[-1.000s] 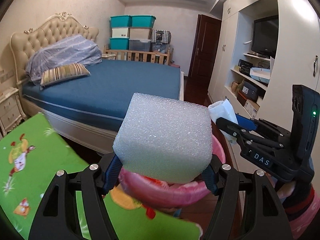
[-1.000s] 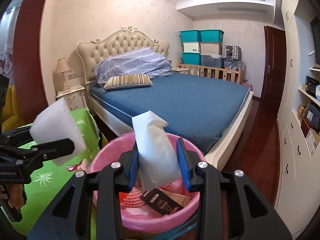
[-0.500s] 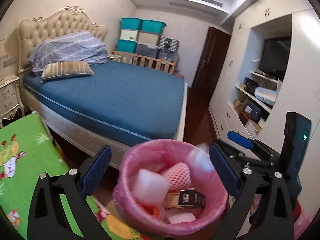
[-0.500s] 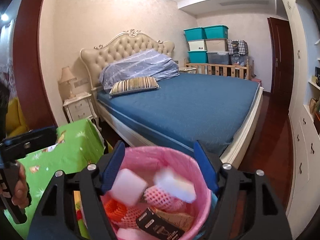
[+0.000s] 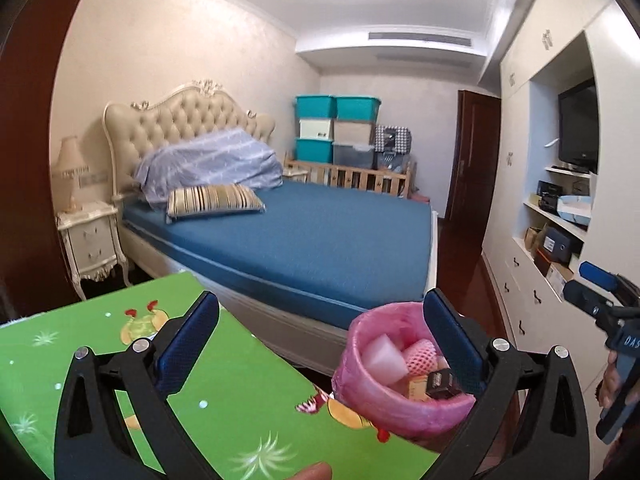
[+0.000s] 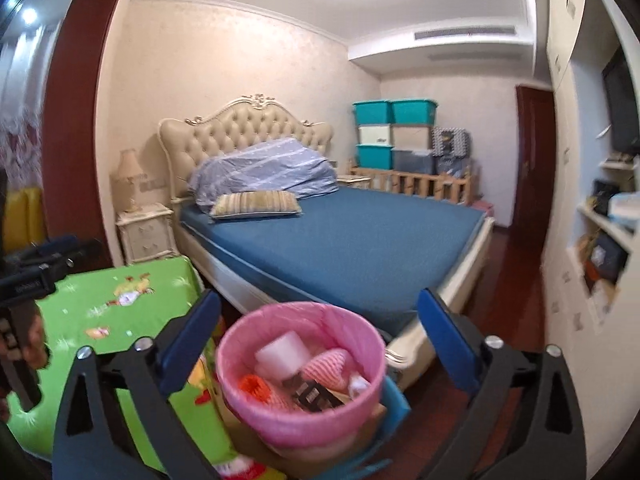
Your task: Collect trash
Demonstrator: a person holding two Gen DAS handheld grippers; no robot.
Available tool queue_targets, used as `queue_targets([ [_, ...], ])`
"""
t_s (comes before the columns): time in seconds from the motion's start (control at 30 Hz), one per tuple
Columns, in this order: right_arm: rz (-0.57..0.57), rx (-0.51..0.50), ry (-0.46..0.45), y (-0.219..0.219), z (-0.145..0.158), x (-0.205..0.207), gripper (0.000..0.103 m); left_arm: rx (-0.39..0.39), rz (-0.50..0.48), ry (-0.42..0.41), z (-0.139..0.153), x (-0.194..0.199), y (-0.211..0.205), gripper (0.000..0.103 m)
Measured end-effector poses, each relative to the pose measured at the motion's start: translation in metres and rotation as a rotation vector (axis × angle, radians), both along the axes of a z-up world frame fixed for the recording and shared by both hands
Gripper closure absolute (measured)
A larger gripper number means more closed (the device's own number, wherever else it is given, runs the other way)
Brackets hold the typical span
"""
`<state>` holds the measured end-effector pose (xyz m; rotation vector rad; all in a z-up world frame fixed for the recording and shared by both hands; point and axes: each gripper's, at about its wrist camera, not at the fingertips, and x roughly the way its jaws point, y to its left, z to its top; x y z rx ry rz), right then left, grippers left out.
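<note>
- A green cartoon-printed surface [image 5: 100, 364] is seen at the near left; no loose trash can be made out on the part of it in view.
- The left gripper [image 5: 320, 332] is held over the near right edge of that surface. Its jaws have just been opening and stand wide apart, with nothing between them.
- The pink-lined bin [image 6: 298, 372] stands just right of the surface and near the foot of the bed [image 6: 340, 236]. It lies ahead of and below the right gripper [image 6: 320, 328], and off to the right of the left one, so the right hand is judged the nearer.
- In the bin lie a white foam block [image 6: 282, 350], a pink foam net [image 6: 324, 364], an orange net [image 6: 258, 390] and a dark wrapper [image 6: 314, 394].
- The right gripper's jaws have also just been opening; they are spread wide and empty above the bin rim.
- At the far right a shelved cabinet wall [image 5: 560, 216] stands, clear of both hands.
</note>
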<state>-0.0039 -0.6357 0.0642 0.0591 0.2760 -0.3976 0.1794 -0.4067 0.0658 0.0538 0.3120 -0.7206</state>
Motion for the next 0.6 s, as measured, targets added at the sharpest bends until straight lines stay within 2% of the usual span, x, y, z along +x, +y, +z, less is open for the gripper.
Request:
queue_targets([
  [0.1, -0.038, -0.024, 0.011, 0.018, -0.007, -0.024, 0.005, 0.005, -0.040, -0.010, -0.002, -0.024, 0.012, 0.007],
  [0.2, -0.069, -0.049, 0.038, 0.039, -0.019, -0.039, 0.005, 0.032, -0.060, 0.036, -0.012, -0.042, 0.021, 0.007],
  [0.4, -0.114, -0.003, 0.134, 0.060, -0.054, -0.054, 0.005, 0.077, -0.077, 0.071, -0.050, -0.071, 0.030, 0.007],
  [0.6, -0.055, 0.041, 0.177, 0.061, -0.071, -0.052, 0.005, 0.097, -0.084, 0.064, -0.062, -0.086, 0.035, 0.007],
])
